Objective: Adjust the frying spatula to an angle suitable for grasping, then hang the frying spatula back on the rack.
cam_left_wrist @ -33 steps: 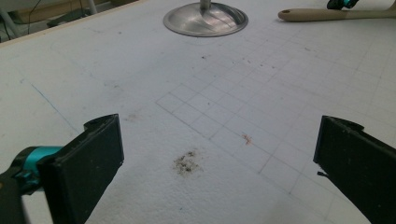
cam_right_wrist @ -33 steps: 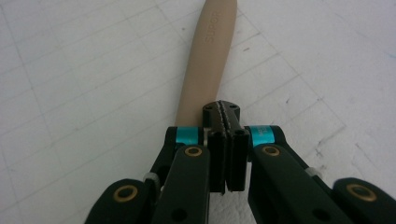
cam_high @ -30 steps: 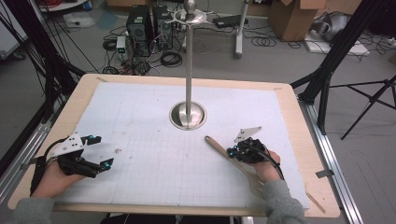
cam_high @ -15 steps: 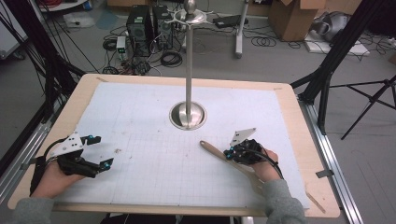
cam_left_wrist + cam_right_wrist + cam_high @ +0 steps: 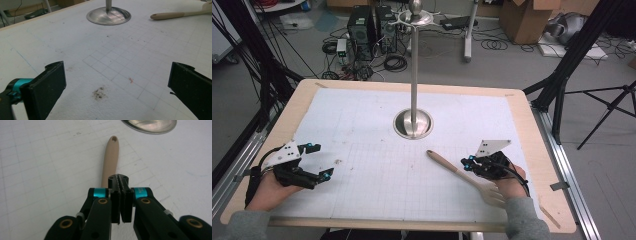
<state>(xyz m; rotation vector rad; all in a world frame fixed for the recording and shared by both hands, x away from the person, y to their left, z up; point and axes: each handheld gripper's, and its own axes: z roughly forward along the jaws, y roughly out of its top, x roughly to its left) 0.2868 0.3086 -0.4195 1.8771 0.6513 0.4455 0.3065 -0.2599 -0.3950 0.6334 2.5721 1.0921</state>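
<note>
A wooden spoon point(image 5: 447, 162) lies on the white gridded mat point(image 5: 372, 150) at the right, its handle end toward the metal stand. My right gripper point(image 5: 465, 161) hovers over the spoon's middle, shut. In the right gripper view the jaws point(image 5: 118, 178) meet pad to pad, and the spoon's handle point(image 5: 110, 157) runs out from under them across the mat. Whether they touch it I cannot tell. My left gripper point(image 5: 321, 160) rests at the mat's left, open with nothing between its fingers. From the left gripper view, the spoon point(image 5: 172, 15) lies far off at the upper right.
A metal stand rises from a round base point(image 5: 413, 123) at the mat's centre back, with a small dish at its top point(image 5: 415, 19). The base point(image 5: 108, 16) also sits ahead of the left gripper. A small dark smudge point(image 5: 99, 93) marks the mat between the left jaws.
The right hand and gripper shifted slightly and rose. The spoon's handle end moved a little left and nearer, and its head now shows beside the hand. The left hand stayed still.
</note>
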